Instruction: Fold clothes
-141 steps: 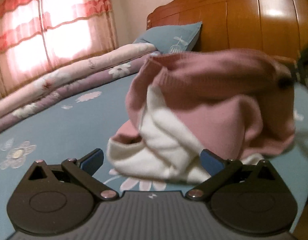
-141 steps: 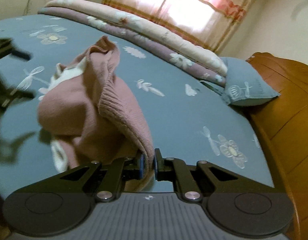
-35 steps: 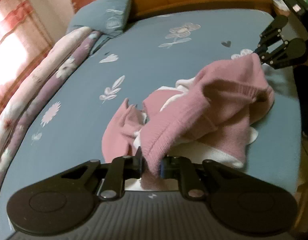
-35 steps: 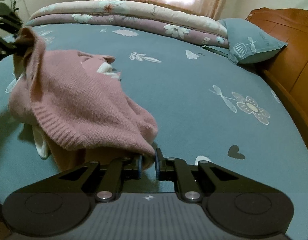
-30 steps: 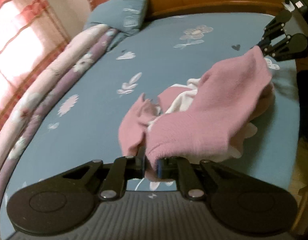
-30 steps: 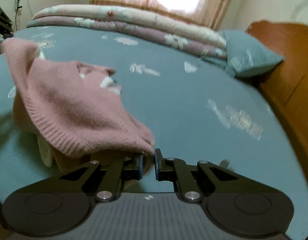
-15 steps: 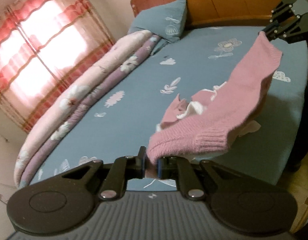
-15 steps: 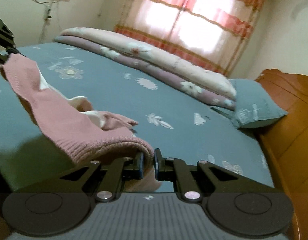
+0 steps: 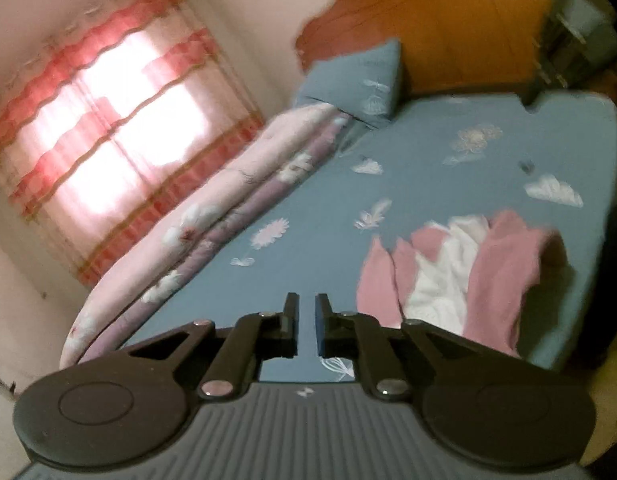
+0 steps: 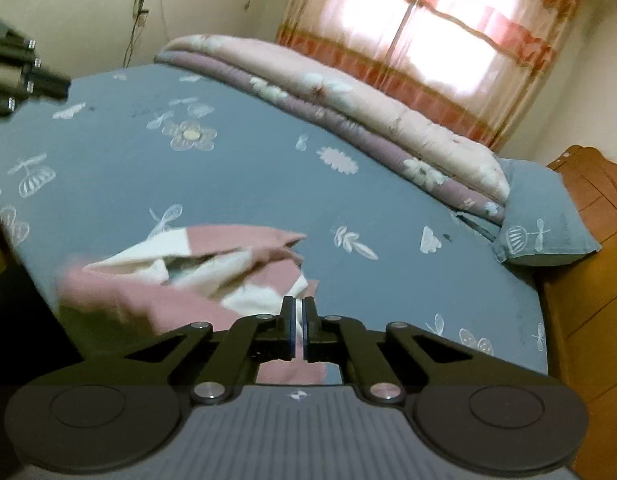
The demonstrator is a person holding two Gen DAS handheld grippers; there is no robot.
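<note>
- Left wrist view, nearest: left gripper [image 9: 306, 330], jaws standing a narrow gap apart with nothing between them; they had just been opening, and only the blue sheet showed through the gap.
- Right wrist view, nearest: right gripper [image 10: 299, 326], jaws drawn together until the pads all but met, empty; they had just been closing, with no cloth caught between them.
- Pink and white sweater [image 9: 460, 276], crumpled in a loose heap on the bed near its front edge; in the left view it lay to the right of the left gripper's fingers, apart from them. In the right view the same sweater [image 10: 196, 272] lay just beyond and left of the right gripper's fingertips, its near part blurred; contact could not be told.
- Bed, covered by a blue sheet [image 10: 268, 184] printed with white flowers, leaves and butterflies.
- Rolled quilt [image 10: 348, 108], pink over mauve, laid along the far side of the bed.
- Blue pillow [image 10: 548, 220], at the head end, just beside the quilt's end and against the wooden headboard [image 9: 448, 32].
- Far wall: window with pink-striped curtain [image 10: 440, 40], brightly backlit.
- Left gripper also seen in part at the left edge of the right wrist view [image 10: 12, 72], above the foot of the bed.
</note>
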